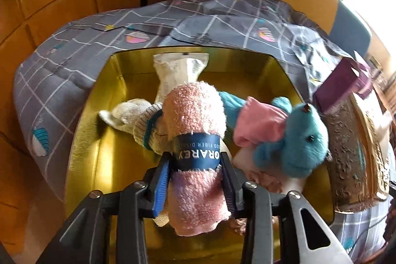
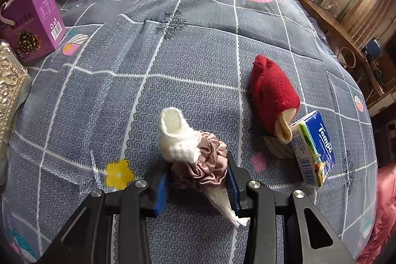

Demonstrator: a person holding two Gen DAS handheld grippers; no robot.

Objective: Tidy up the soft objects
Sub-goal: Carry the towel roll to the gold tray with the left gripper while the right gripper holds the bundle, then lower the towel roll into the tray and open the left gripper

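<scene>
Over a gold box [image 1: 94,140] set on a bed with a grey checked bedspread [image 2: 188,46], the left gripper [image 1: 196,180] has a rolled pink towel [image 1: 195,140] with a dark paper band between its fingers; the roll seems barely pinched, though the fluffy pile hides the contact, so whether the pads press on it cannot be told for sure. Already in the box lie a blue teddy bear [image 1: 294,140] in a pink top, a cream sock [image 1: 146,130] with a teal stripe and a white packet [image 1: 178,71]. Out on the bedspread, the right gripper [image 2: 198,187] is clamped on a dusty-pink scrunchie [image 2: 205,167] with a white cloth [image 2: 177,137] bunched against it. A red sock [image 2: 272,93] and a pack of tissues [image 2: 314,147] lie just beside each other to its right, not yet boxed; a purple carton [image 2: 32,21] stands well apart at the far left. The risk on the left is that the towel, let go from above the sock, rolls onto the teddy bear or props against the box wall instead of lying flat. On the right, the scrunchie may come up alone and drop the cloth, or the cloth may trail and snag the bedspread on the way to the box
</scene>
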